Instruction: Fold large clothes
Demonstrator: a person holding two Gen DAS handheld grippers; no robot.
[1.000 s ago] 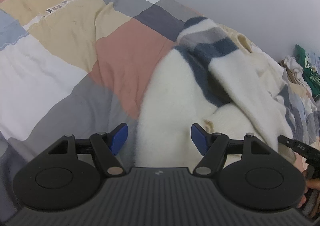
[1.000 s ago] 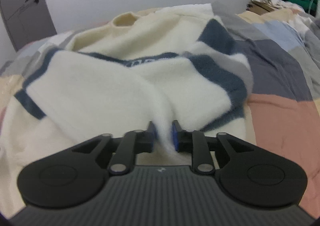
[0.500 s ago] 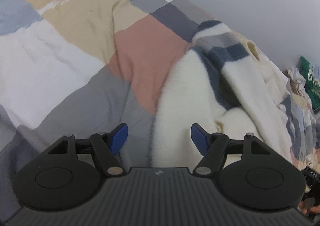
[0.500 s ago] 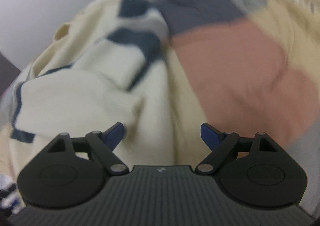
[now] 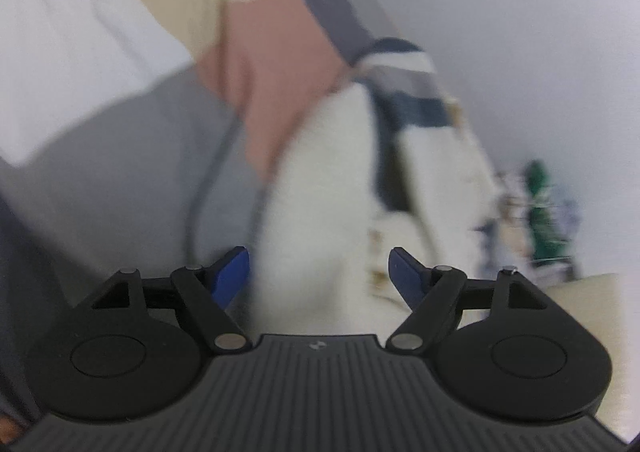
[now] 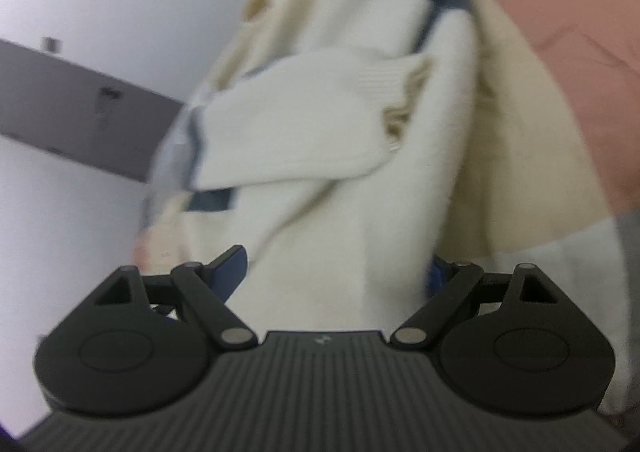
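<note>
A cream sweater [image 5: 332,179] with navy and grey stripes lies crumpled on a patchwork bedspread [image 5: 120,155]. My left gripper [image 5: 319,272] hovers over the sweater's near white edge. Its jaws are opening, the blue pads wide apart and pressing on nothing. In the right wrist view the same sweater [image 6: 320,123] fills the middle, one folded cream sleeve lying across it. My right gripper [image 6: 334,270] is opening too. White cloth lies between its fingers and partly covers the right pad, but no pad presses on it. Both views are tilted and blurred.
The pink and grey patches of the bedspread [image 6: 560,31] lie beside the sweater. A pile of other clothes with a green item [image 5: 540,195] sits past the bed against a pale wall. A grey door [image 6: 60,99] shows at the left of the right wrist view.
My right gripper let go of the sweater fold that it pinched and opened wide. Both grippers rolled and shifted, so the views now tilt. The left jaws widened slightly.
</note>
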